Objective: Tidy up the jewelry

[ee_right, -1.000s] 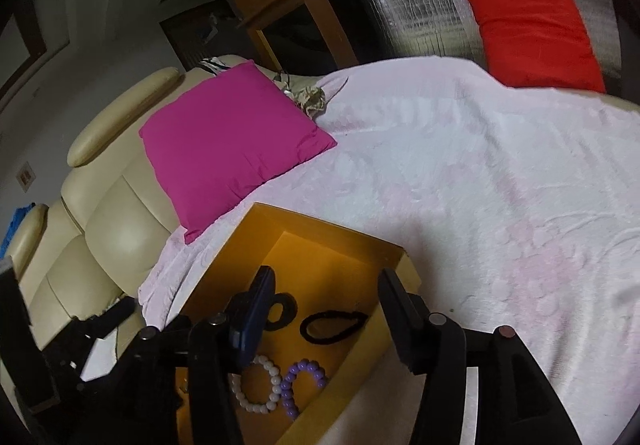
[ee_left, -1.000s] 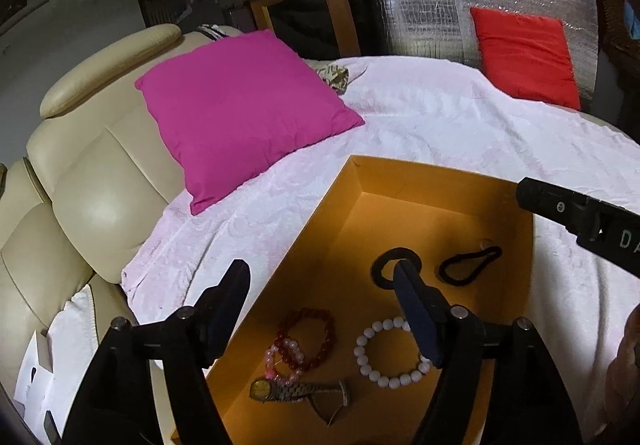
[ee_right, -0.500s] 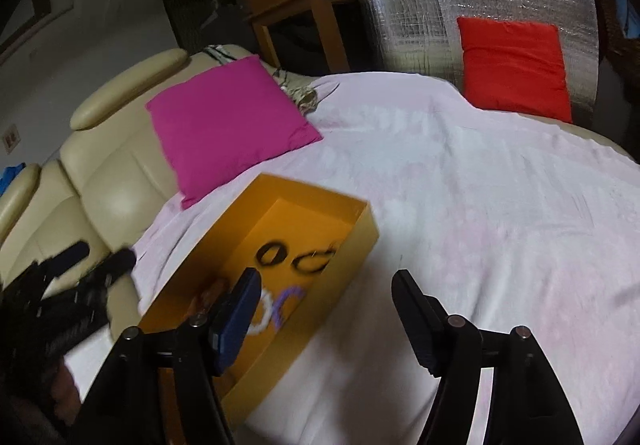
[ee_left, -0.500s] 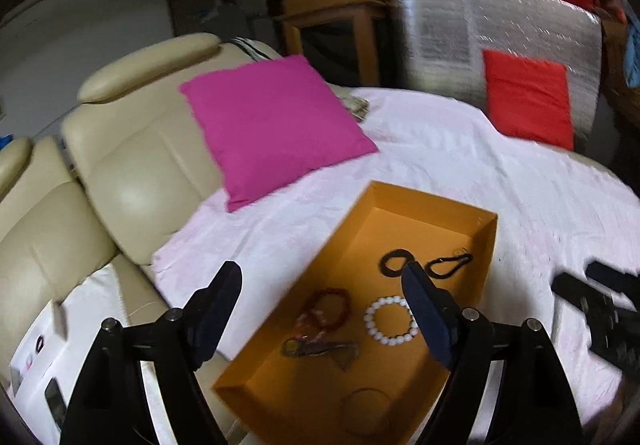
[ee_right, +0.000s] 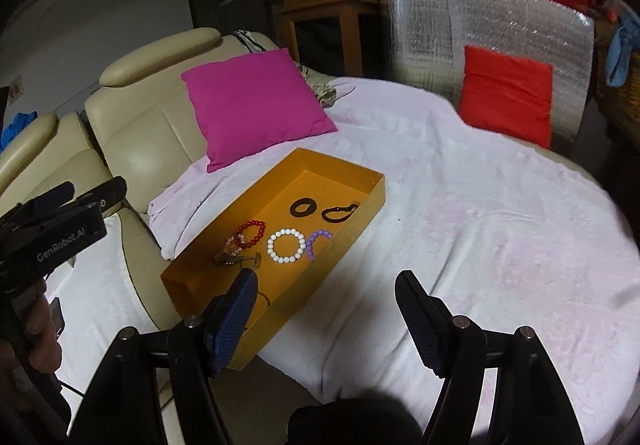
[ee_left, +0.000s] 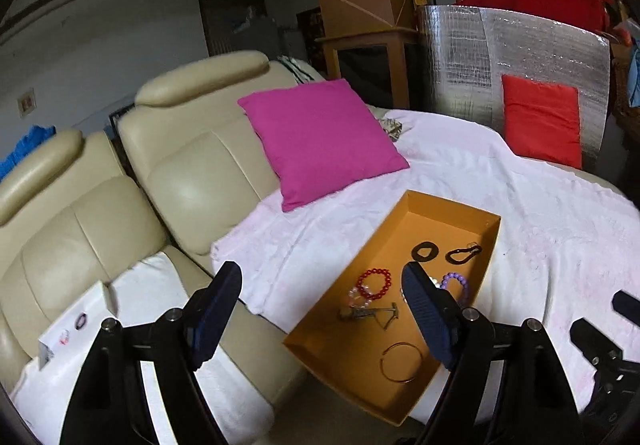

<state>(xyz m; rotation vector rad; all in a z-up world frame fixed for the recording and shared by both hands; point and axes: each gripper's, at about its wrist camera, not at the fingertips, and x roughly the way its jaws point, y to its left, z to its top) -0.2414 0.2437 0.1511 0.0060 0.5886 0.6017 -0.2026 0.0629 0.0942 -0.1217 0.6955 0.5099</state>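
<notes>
Reading "GenRobot.AI": left hand-held gripper [ee_right: 76, 197]

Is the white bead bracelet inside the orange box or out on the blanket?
Inside. The white bead bracelet lies flat on the floor of the orange box, between the red bracelet and the purple bracelet.

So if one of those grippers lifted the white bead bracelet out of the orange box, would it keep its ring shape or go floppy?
Probably floppy: the white bead bracelet looks like separate round beads on a string, so it would likely sag into a hanging loop. The smooth beads may slip between the pads. It looks light, and it lies flat in the orange box, so it seems unlikely to roll away.
</notes>
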